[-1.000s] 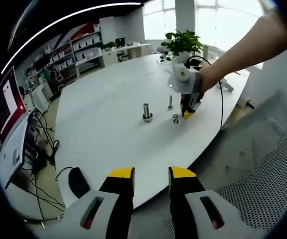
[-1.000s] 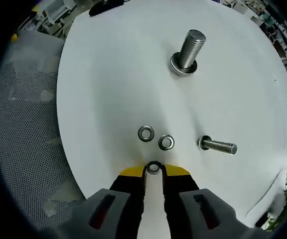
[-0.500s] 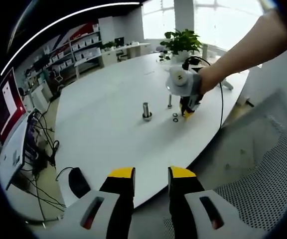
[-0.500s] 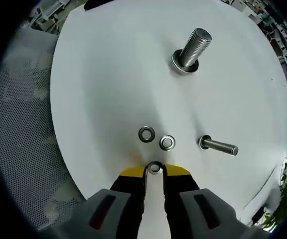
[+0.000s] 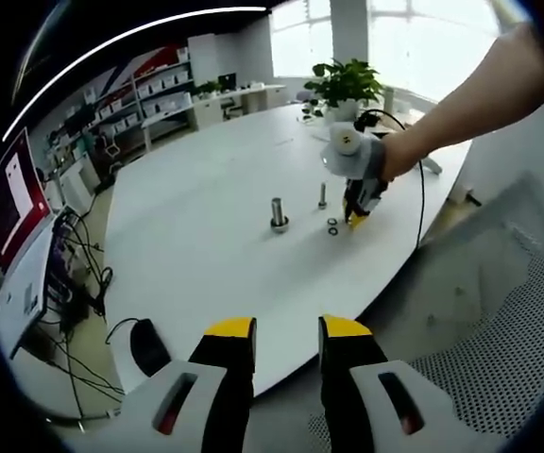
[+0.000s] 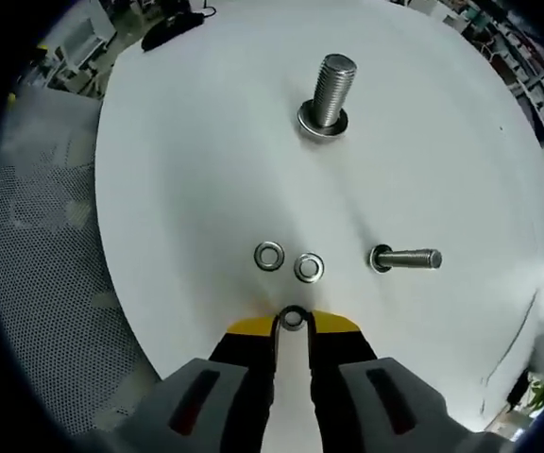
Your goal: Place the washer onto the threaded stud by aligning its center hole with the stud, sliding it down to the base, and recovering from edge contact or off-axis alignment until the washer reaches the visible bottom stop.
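Carry step: washer (image 6: 293, 318) is pinched edgewise in the right tool (image 6: 293, 326) above the table (image 6: 206, 170), to be centred over the threaded stud (image 6: 327, 94); left tool (image 5: 286, 332) is held apart, empty.

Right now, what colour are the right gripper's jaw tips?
Yellow tips on black jaws of the right gripper, pinching a washer. Clearest in the right gripper view.

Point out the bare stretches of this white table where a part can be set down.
Free: the wide strip of table left of the large stud, and the patch between that stud and the two loose washers. Crowded: around those washers, the small stud and the right gripper pinching a washer.
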